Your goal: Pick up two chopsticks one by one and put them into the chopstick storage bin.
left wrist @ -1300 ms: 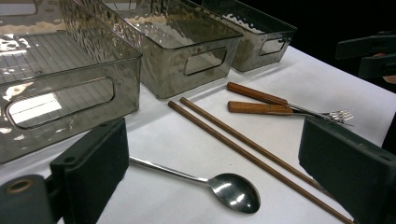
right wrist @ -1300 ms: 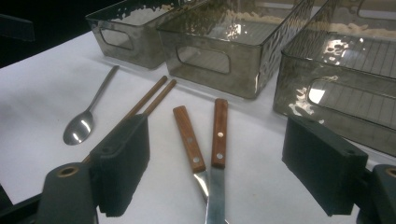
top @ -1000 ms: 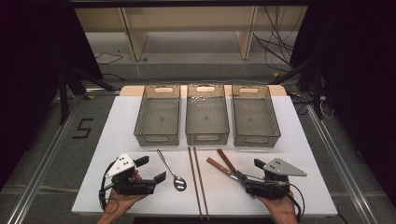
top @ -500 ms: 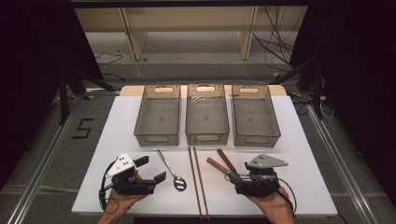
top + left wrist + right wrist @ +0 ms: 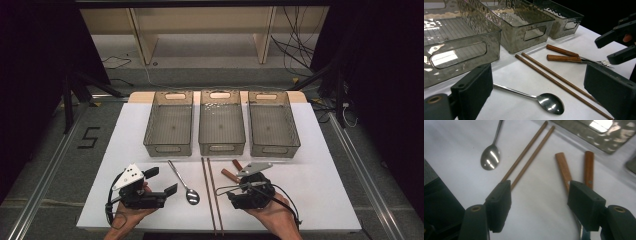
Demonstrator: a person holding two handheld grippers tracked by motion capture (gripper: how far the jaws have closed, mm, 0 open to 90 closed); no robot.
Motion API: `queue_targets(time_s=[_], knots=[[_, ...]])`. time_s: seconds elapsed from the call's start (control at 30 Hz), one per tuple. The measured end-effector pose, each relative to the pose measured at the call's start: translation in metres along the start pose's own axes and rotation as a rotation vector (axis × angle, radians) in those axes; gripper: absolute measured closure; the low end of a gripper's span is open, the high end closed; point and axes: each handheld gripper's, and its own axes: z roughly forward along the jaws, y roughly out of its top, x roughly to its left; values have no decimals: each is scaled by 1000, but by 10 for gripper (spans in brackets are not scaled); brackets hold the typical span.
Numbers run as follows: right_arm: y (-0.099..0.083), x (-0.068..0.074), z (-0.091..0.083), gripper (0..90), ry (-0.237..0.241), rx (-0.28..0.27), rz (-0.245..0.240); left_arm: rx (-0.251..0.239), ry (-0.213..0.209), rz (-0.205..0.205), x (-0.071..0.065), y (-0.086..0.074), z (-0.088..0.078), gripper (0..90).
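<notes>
While above two wooden-handled utensils (image 5: 574, 167), right gripper (image 5: 539, 202) unclenched, narrowing, nothing gripped; left gripper (image 5: 161, 181) released.

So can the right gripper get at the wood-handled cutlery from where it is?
Probably yes. The right gripper hovers open just above the two wood-handled pieces, nothing lies between, and the chopsticks sit clear to one side.

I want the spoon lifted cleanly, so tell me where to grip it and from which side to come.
Grip the spoon on its thin handle, about midway, coming straight down from above with the jaws across it. The handle is straight and narrow and lies flat on the white table; the rounded bowl would likely slip. The left gripper, open beside it, is nearest.
</notes>
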Motion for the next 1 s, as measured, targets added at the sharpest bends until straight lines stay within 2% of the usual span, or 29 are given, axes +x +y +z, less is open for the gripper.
queue_targets(time_s=[0.3,0.57,1.0], knots=[[18,16,30,382,26,99,-53,-5,5,2,1,0,-1,80],[24,22,53,418,44,188,-94,-7,13,-5,2,0,-2,80],[30,28,77,523,51,298,-127,-12,25,-11,3,0,-4,80]])
